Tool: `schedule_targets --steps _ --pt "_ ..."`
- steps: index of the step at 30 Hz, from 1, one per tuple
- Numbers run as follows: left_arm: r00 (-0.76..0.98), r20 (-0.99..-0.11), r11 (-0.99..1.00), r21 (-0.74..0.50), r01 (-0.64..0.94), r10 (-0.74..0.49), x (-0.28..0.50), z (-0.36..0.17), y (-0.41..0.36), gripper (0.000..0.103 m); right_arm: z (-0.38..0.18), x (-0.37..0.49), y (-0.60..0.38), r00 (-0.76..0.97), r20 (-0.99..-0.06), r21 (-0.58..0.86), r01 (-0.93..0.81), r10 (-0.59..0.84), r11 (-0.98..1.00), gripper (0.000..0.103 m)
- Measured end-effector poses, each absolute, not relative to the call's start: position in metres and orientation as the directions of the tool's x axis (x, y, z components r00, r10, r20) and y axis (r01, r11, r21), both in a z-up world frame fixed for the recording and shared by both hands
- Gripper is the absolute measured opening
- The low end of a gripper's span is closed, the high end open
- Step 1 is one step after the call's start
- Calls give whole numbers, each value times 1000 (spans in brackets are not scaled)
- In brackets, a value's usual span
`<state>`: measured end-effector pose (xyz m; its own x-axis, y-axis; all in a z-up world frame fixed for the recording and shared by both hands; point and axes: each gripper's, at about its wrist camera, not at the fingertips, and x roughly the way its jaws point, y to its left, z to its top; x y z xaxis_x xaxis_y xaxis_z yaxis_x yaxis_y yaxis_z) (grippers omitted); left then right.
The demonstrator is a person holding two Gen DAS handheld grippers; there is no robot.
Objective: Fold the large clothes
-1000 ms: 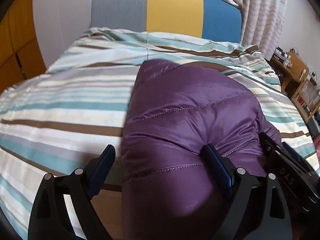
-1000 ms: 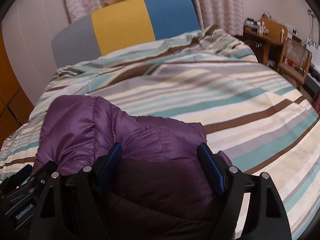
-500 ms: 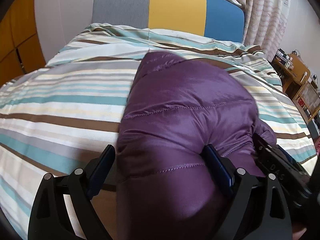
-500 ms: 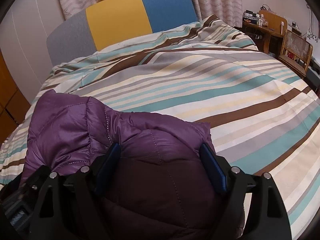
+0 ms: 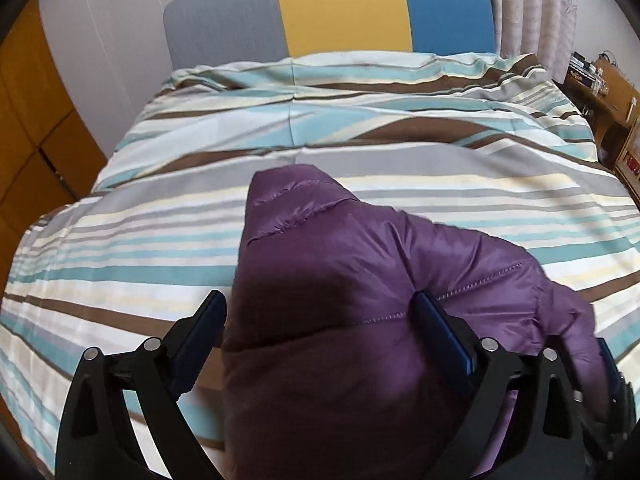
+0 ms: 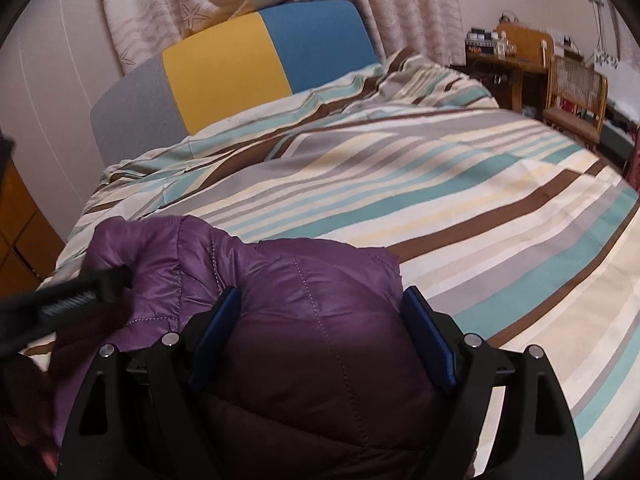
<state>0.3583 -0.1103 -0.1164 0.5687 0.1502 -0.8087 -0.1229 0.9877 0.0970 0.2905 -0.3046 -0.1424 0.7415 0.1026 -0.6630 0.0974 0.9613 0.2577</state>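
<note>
Both grippers, left (image 5: 320,332) and right (image 6: 320,328), are hanging spread wide over the folded jacket (image 5: 360,280), gripping nothing, probably patting it flat on the bed (image 5: 160,208).

left wrist: close, angled down | right wrist: same | shared: purple jacket (image 5: 360,280), bed (image 6: 440,200)

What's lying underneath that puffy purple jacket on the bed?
The purple jacket rests on a striped duvet whose bands run out from under it on both sides. Whatever lies directly beneath the folded bulk is covered and can't be seen.
</note>
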Motion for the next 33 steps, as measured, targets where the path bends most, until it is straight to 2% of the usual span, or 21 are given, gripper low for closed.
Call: schedule_targets --steps 5,11,15,20,23,25,28,33 --pt "567 -809 987 103 -122 154 364 -141 -107 98 -146 297 -298 726 -682 231 103 86 967 82" --pt "573 -812 991 40 -131 109 365 -144 -98 98 -152 304 -297 717 -691 232 100 92 968 83" --pt "613 -790 988 -92 -122 2 343 -129 -80 98 -151 301 -299 727 -678 246 93 103 965 83" --pt "666 -741 982 -175 -73 -83 288 -111 -77 98 -146 294 -303 751 -650 272 84 119 959 85" --pt "722 -681 987 -157 21 -123 249 -102 -91 100 -139 285 -303 771 -627 265 83 107 961 90" --pt "761 -643 996 -58 63 -86 226 -104 -106 100 -134 272 -301 785 -611 251 69 103 966 92" --pt "789 -612 997 13 75 -51 211 -105 -111 100 -129 251 -299 793 -602 221 51 95 974 94" --pt "777 -625 997 -58 50 -76 201 -109 -97 100 -125 205 -302 808 -584 160 18 79 987 97"
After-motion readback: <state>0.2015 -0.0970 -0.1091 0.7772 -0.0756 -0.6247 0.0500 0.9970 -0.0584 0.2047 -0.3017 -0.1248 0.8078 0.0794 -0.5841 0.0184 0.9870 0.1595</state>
